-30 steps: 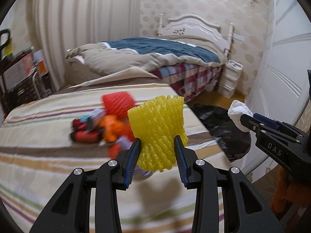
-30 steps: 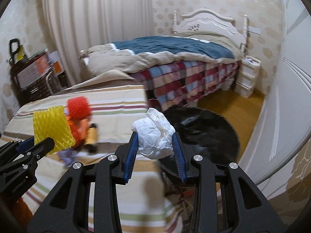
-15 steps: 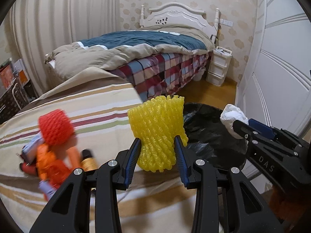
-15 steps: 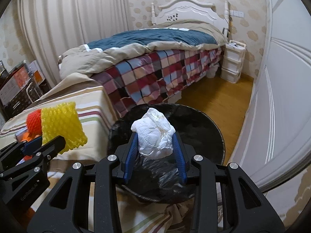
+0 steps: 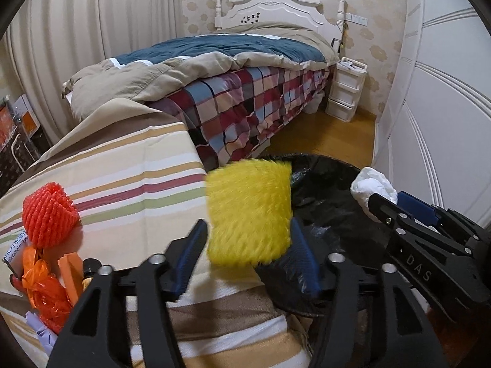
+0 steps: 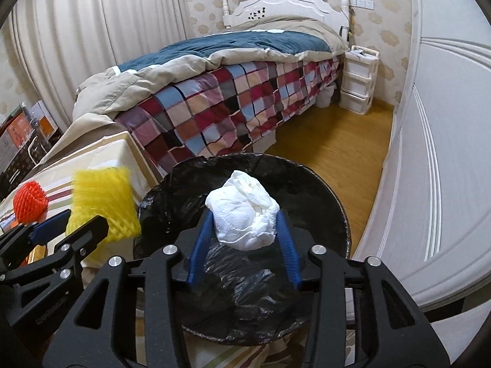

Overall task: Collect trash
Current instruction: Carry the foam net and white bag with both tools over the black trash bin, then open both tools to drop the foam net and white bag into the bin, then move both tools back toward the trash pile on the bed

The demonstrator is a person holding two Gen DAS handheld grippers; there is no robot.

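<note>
My left gripper (image 5: 248, 230) has its jaws spread wide, and the yellow foam net (image 5: 249, 210) sits blurred between them at the near rim of the black-lined trash bin (image 5: 331, 184); I cannot tell if it still touches the pads. It also shows in the right wrist view (image 6: 102, 204). My right gripper (image 6: 244, 225) is shut on a crumpled white tissue (image 6: 244, 213), held over the open bin (image 6: 307, 181). An orange foam net (image 5: 49, 214) and orange wrappers (image 5: 46, 285) lie on the striped table (image 5: 129, 165).
A bed with a plaid cover (image 5: 245, 104) stands behind the bin. White plastic drawers (image 5: 345, 89) stand by the headboard. A white wardrobe door (image 5: 445, 107) runs along the right. Boxes and a cart (image 5: 15, 128) stand at the left.
Both grippers swung right from the table to the bin. The left jaws have opened wide and the yellow net is now blurred with motion. The right gripper keeps its tissue.
</note>
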